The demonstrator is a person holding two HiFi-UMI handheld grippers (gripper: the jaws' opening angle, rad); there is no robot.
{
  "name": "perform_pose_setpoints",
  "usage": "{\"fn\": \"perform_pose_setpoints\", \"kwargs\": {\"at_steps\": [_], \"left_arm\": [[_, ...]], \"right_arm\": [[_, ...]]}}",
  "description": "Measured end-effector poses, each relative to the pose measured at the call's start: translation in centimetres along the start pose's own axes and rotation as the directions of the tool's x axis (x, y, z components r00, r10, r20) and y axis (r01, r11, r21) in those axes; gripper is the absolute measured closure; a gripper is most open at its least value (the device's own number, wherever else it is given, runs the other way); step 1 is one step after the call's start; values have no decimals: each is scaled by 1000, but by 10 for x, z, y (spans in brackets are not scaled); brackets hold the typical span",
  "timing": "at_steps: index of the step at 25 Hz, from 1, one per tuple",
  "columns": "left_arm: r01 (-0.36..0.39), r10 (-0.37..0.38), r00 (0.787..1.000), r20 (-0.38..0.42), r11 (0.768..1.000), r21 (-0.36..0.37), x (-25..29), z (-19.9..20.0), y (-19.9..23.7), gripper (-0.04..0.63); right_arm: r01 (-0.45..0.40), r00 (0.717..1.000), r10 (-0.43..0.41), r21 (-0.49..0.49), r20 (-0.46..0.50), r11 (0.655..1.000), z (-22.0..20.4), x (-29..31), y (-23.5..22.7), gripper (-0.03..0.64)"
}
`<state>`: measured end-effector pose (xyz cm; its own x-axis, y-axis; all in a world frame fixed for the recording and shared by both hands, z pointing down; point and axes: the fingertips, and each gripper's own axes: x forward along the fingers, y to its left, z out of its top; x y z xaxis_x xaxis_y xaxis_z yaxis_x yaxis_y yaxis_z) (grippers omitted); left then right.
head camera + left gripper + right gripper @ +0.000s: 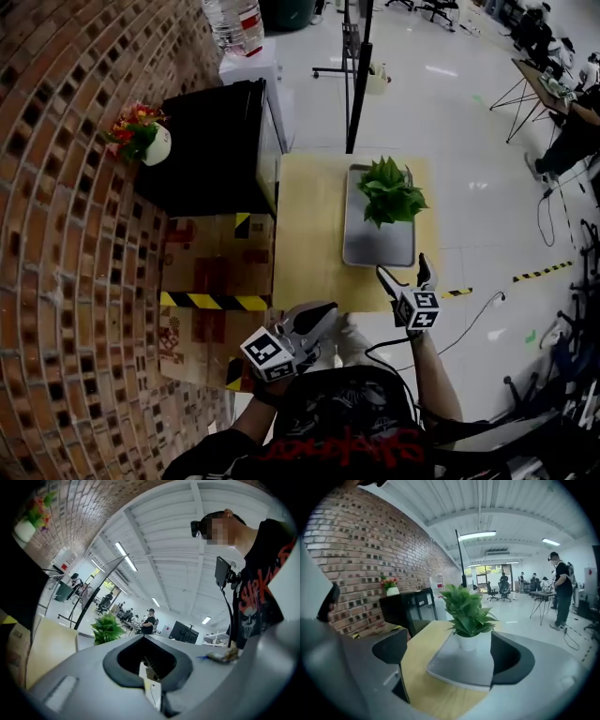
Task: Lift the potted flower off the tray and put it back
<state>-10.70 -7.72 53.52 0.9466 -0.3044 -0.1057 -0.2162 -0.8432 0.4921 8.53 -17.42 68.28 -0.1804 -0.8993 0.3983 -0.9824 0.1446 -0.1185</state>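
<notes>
1. At the left of the head view, a small white vase (155,148) of red flowers stands on a black cabinet (211,141) against the brick wall (66,244). It is well apart from both grippers.
2. Below the cabinet lies a cardboard box (216,267) with yellow-and-black tape, its contents not visible.
3. The left gripper (323,314) sits at the lower centre of the head view, over the near edge of the surface (309,244). Its jaws are together with nothing between them. In the left gripper view the potted flower (389,192) shows small at the left, well apart from those jaws.
4. The surface is a pale wooden top in mid-frame. On its right half lies a grey tray (375,248), long side running up the frame.
5. The potted flower stands upright on the tray, toward the far end. Its green leaves spread over the tray's upper part and hide the pot from above. The right gripper view shows a white pot resting on the tray.
6. The right gripper (403,267) is just below the tray's near right corner. Its jaws stand wide apart and empty, pointing up the frame toward the plant.
7. In the right gripper view the pot and the tray's near end appear in the gap between the two jaws, but ahead of them and untouched.
</notes>
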Motion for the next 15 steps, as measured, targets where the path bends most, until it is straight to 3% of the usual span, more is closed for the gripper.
{"fn": "perform_pose_setpoints", "kwargs": {"at_steps": [4, 7, 10, 15], "left_arm": [[-83, 90, 992, 91, 993, -80, -11, 20, 31, 601], [-164, 169, 984, 53, 983, -85, -17, 18, 44, 601], [-227, 227, 974, -11, 971, -79, -17, 5, 60, 601], [-278, 276, 961, -33, 956, -99, 13, 7, 68, 601]], "right_arm": [[-21, 990, 11, -70, -139, 997, -40, 100, -34, 46], [0, 982, 1, 4, -190, 1000, -69, 167, -65, 28], [5, 994, 6, 103, -111, 995, -62, 212, -84, 26], [1, 999, 1, 33, -47, 999, -48, 248, -92, 60]]}}
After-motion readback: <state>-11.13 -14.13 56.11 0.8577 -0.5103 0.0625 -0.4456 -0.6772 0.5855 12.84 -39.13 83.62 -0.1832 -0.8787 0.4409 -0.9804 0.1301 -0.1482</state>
